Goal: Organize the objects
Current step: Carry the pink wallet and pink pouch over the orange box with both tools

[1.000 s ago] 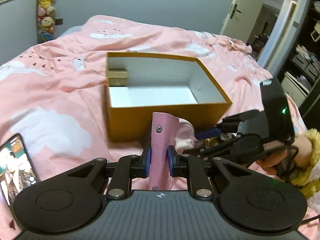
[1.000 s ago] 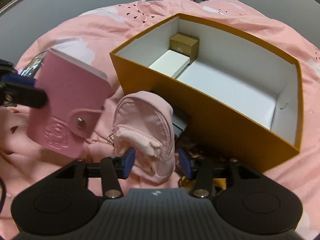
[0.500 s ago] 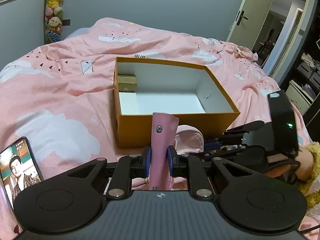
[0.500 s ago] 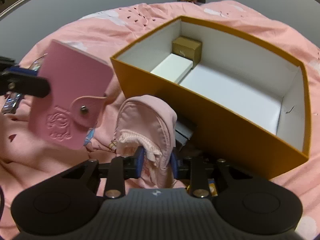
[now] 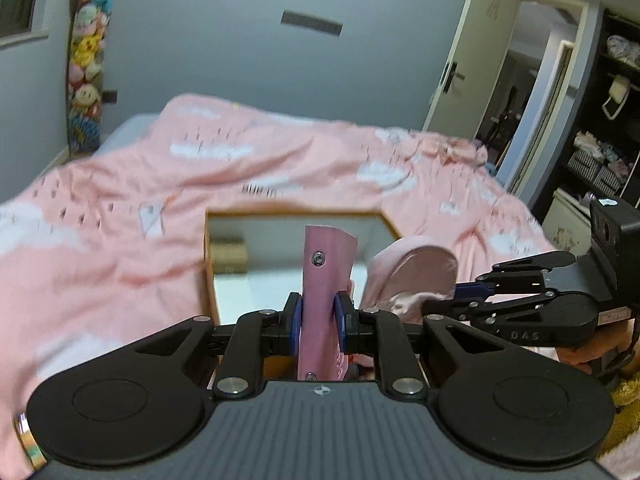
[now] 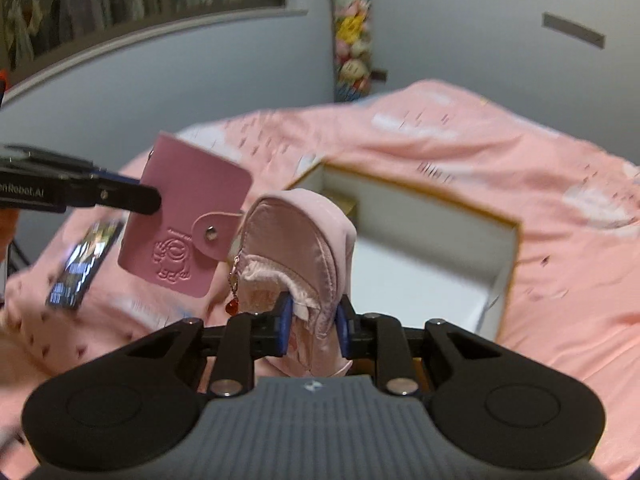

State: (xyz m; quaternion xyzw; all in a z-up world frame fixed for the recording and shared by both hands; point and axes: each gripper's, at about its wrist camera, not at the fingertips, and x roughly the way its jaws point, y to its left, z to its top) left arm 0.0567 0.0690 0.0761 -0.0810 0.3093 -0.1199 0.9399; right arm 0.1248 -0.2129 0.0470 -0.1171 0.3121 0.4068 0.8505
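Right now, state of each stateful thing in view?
left gripper: shut on pink card wallet
pink card wallet: held off the bed, snap fastened
right gripper: shut on pink pouch
pink pouch: held off the bed, zipper open
orange box: open, no lid
phone: screen on

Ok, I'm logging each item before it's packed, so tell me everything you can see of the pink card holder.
The pink card holder looks like smooth faux leather: flat and rectangular with rounded corners, an embossed cartoon figure on its face, and a strap tab closed by a metal snap. The left gripper is shut on its lower edge, holding it upright in the air before the orange box, beside the pink pouch.
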